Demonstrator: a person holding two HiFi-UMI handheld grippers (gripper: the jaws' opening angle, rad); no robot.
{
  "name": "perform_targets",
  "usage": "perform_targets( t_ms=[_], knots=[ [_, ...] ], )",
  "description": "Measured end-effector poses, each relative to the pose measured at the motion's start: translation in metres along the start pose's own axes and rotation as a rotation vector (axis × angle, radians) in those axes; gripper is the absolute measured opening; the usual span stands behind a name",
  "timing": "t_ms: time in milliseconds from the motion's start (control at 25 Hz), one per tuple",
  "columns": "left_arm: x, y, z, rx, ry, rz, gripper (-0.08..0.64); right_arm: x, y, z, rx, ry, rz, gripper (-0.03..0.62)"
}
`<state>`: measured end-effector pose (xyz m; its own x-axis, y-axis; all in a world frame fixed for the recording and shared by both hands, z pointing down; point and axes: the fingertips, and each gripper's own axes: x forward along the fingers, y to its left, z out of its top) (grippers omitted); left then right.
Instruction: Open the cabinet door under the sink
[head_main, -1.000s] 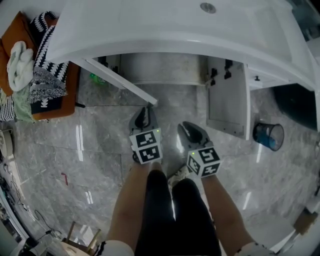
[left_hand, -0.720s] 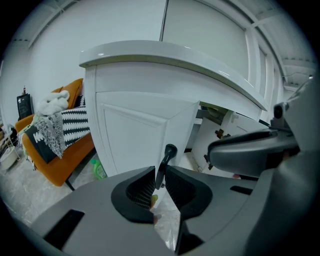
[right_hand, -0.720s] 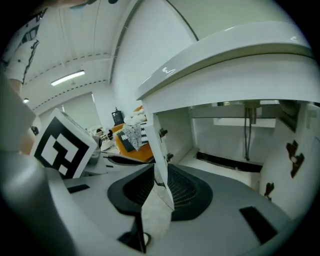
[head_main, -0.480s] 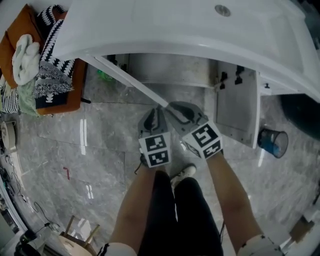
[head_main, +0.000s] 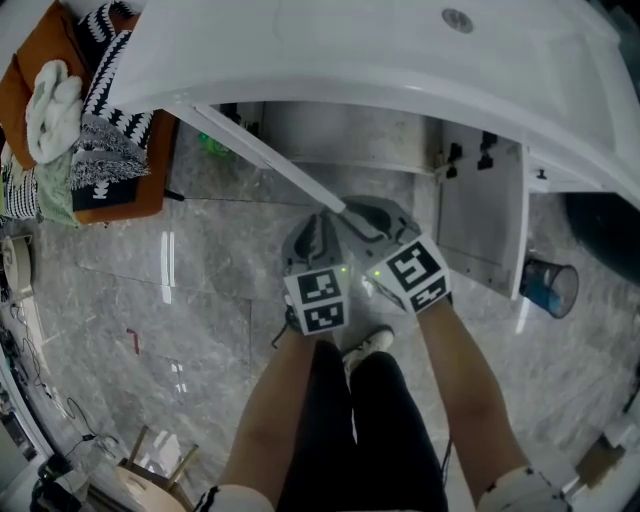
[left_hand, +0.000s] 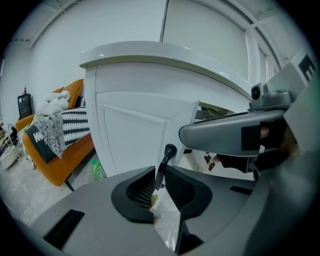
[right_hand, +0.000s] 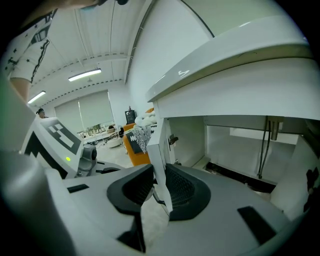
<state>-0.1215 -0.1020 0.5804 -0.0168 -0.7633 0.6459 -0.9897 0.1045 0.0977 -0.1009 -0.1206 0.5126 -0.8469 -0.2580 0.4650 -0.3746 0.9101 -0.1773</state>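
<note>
**A:** Where does the cabinet door stand?

**B:** The left door is swung out from under the sink, hinged at the cabinet's left front corner. In the head view its top edge runs as a long slant from that corner toward the person's legs. So the free edge points away from the cabinet, at the person. The panel itself stands upright, taller than wide.

**A:** And the handle?

**B:** The handle is a slim black bar on the door's outer face, near the free edge. It stands nearly upright.

**A:** What has hold of it?

**B:** The left gripper. Its jaws are drawn in narrow, and both pads press on the lower part of the bar.

**A:** And the other one?

**B:** The right gripper sits just beside the left one, at the same free edge. Its jaws have just been opening and stand fairly wide, with the door's edge between them. I see no pad squeezing it.

**A:** Is the other side open too?

**B:** Yes. The right door is swung out at the cabinet's right front corner, also upright. The inside of the cabinet shows between the two doors.

**A:** Anything by the left door?

**B:** A green bottle stands on the floor near the hinge corner, on the door's outer side.
</note>
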Motion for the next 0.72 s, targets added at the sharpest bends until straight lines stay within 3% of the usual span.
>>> perform_targets(
  t_ms=[360,720],
  knots=[
    [-0.008,0.006,-0.005,-0.006,0.003,-0.001,0.061,0.0,0.011,-0.001,0.03,0.002,-0.024,0.083],
    [-0.028,0.028,-0.021,0.01,0.007,0.01,0.061,0.005,0.045,-0.009,0.059,0.0,0.005,0.083]
  ],
)
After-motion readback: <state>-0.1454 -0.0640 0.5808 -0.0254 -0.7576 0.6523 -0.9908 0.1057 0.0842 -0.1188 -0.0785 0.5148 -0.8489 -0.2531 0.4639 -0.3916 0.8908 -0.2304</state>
